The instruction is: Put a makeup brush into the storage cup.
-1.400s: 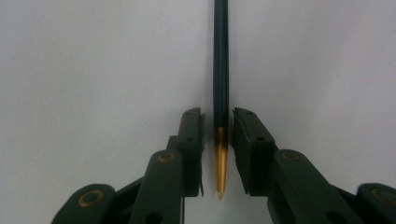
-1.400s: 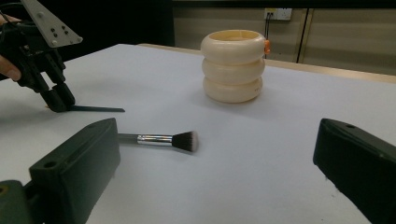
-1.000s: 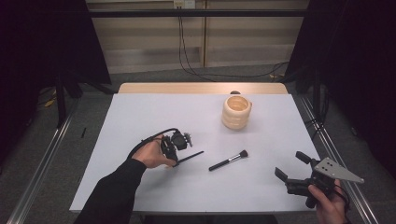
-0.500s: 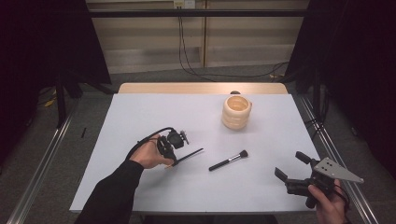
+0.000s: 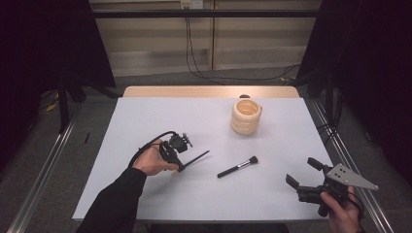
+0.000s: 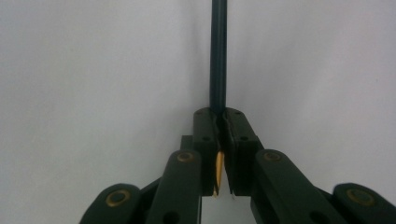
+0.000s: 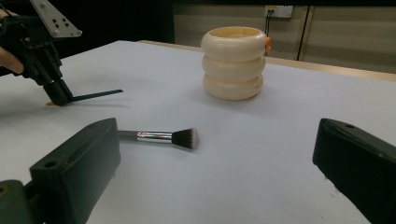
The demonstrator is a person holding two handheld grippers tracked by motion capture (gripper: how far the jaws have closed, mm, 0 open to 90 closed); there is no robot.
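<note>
Clamping a thin dark stick-like tool (image 5: 197, 158) near its end, the left tongs (image 5: 180, 168) sit low over the white table (image 5: 145, 121) at its left-centre, their jaws pressed tight together on the tool. In the high view the tool's long axis runs away from the left tongs toward the upper right, its free end aimed at the middle of the table. In the left gripper view the tool (image 6: 218, 56) rises straight up from between the closed jaws and is cut off at the top edge, so its far tip is not shown there. A small yellow-orange part (perhaps the tool's other end) peeks out just behind the jaw pads; what it is cannot be told.

The right tongs (image 5: 303, 173) rest at the table's lower right corner with jaws wide apart and nothing between them. A black-handled makeup brush with a silver collar and dark bristles (image 5: 237, 166) lies flat between the two tongs, bristles pointing upper right. A cream-coloured ribbed round holder (image 5: 246, 116) stands upright farther back, well apart from the brush.
</note>
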